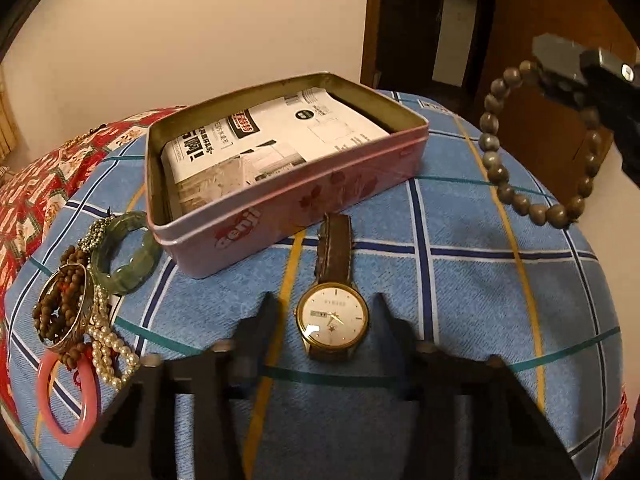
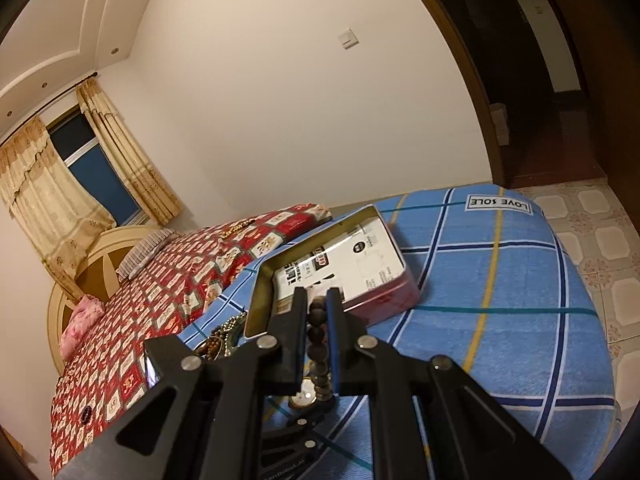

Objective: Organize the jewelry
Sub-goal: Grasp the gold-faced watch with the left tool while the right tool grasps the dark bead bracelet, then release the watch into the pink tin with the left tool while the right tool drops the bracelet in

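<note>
On the blue plaid blanket (image 1: 460,300), my left gripper (image 1: 326,320) straddles the watch (image 1: 334,322), fingers either side, not yet pressing. Bare cloth lies open toward the right edge. The pink tin (image 1: 288,204) sits just beyond; bangles and pearls (image 1: 88,300) crowd the left edge. My right gripper (image 2: 318,312) pinches the bead bracelet (image 1: 536,152) aloft; its own view alone shows the beads clamped

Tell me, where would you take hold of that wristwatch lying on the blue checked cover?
Probably across the round case of the wristwatch, coming down from above. It lies flat, face up, with the brown strap running away toward the pink tin, so the case's two side edges are free. The left gripper already has a finger at each side.
</note>
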The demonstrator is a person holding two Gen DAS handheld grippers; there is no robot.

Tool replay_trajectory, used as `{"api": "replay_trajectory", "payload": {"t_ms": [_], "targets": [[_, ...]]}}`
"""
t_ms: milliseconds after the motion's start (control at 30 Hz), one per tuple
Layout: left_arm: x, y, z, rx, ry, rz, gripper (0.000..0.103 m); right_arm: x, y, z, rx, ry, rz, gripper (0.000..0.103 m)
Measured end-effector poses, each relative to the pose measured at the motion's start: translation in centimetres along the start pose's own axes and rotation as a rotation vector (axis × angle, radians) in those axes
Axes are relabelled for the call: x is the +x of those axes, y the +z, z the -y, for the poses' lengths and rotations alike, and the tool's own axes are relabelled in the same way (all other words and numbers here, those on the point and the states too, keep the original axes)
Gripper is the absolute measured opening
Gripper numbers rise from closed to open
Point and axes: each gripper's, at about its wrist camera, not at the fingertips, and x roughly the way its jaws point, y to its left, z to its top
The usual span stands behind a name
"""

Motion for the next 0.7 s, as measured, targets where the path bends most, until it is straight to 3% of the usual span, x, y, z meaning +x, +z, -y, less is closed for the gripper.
{"api": "replay_trajectory", "payload": {"t_ms": [167,333,467,700], "targets": [[-1.6,-0.9,-0.9,-0.042,-0.061,0.018,0.037,0.0,0.1,0.7,0.018,0.011,0.005,0.012],[-5.2,-0.9,-1.7,-0.049,-0.113,0.118,0.037,0.0,0.7,0.5,0.008,0.027,0.018,0.012],[-7.2,1.3,-2.7,-0.062,-0.097,0.23,0.037,0.8,2.1,0.5,0.019,0.06,0.033,0.012],[-4.7,6.9,-5.5,-0.112,-0.065,0.321,0.037,5.9,5.2,-0.1,0.051,0.141,0.015,0.013]]}}
